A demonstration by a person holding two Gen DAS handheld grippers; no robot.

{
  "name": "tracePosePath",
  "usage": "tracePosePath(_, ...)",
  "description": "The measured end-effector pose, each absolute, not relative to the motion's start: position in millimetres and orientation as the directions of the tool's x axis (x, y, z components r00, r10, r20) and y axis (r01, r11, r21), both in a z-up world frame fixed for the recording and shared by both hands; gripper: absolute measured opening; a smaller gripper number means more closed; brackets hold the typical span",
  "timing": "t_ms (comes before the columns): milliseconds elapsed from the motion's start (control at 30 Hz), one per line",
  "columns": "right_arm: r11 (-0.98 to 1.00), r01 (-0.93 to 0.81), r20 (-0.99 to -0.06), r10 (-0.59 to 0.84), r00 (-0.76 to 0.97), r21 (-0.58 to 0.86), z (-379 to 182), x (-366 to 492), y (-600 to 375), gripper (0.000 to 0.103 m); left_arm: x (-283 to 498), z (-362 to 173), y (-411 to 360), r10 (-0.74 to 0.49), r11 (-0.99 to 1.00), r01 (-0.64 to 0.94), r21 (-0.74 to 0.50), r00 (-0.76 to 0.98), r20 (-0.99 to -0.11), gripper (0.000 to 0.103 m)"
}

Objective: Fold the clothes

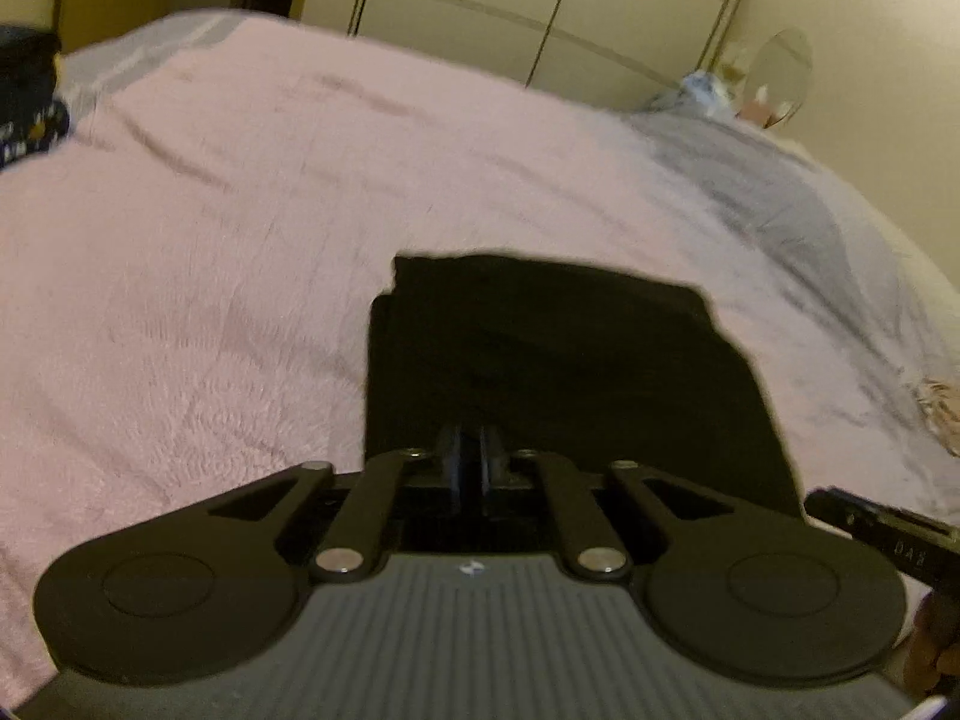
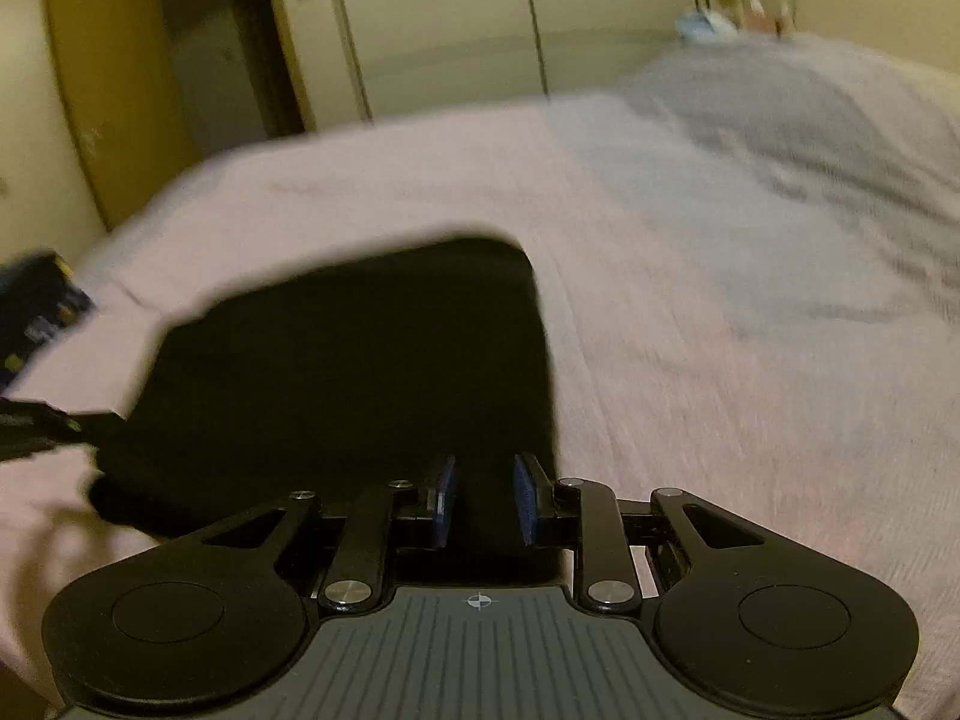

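Pink fleece bed blanket (image 1: 210, 240) under a folded black cloth garment (image 1: 558, 360).
Left gripper (image 1: 474, 456) is clenched on the garment's near edge; right gripper (image 2: 483, 501) is released, fingers apart over it.

Left gripper (image 1: 474, 456): matte black body with a grey ribbed central plate bearing a small white crosshair mark, two round black discs at the sides, and paired linkage arms pinned by silver rivets. Right gripper (image 2: 483, 501): identical construction, with blue pads (image 2: 444, 501) lining its black fingers. White lettering marks the black bar seen at the left view's right edge.
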State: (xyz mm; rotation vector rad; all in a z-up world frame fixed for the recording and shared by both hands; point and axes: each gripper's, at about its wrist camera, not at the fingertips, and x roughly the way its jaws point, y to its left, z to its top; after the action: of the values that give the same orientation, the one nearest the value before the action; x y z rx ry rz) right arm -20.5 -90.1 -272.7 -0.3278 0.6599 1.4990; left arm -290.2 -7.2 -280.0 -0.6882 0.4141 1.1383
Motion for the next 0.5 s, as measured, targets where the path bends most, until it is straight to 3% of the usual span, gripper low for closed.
tracePosePath(67, 0.069, -0.978, -0.573, 0.818, -0.056, 0.194, -267, -26, -99, 0.025, -289, -278, -16, 0.681, 0.247, -0.930, -0.272, 0.366, -0.634, 0.006)
tracePosePath(200, 0.106, -0.981, -0.701, 0.712, -0.037, 0.160, -302, -35, -82, 0.026, -287, -273, -35, 0.676, 0.242, -0.940, -0.242, 0.342, -0.652, 0.006)
tracePosePath(333, 0.163, -0.968, -0.700, 0.714, -0.020, 0.194, -286, -35, -95, 0.027, -284, -268, -53, 0.671, 0.237, -0.948, -0.213, 0.318, -0.669, 0.006)
tracePosePath(400, 0.183, -0.960, -0.693, 0.721, -0.017, 0.214, -273, -37, -107, 0.038, -283, -265, -62, 0.669, 0.234, -0.952, -0.198, 0.305, -0.678, 0.009)
tracePosePath(433, 0.195, -0.956, -0.691, 0.723, -0.011, 0.219, -268, -40, -114, 0.058, -282, -264, -67, 0.668, 0.233, -0.954, -0.190, 0.299, -0.682, 0.012)
tracePosePath(467, 0.206, -0.953, -0.689, 0.725, -0.005, 0.224, -263, -43, -120, 0.071, -282, -263, -72, 0.666, 0.232, -0.955, -0.182, 0.293, -0.686, 0.013)
tracePosePath(500, 0.220, -0.948, -0.690, 0.724, 0.001, 0.229, -260, -45, -126, 0.071, -281, -262, -76, 0.665, 0.231, -0.957, -0.175, 0.286, -0.690, 0.018)
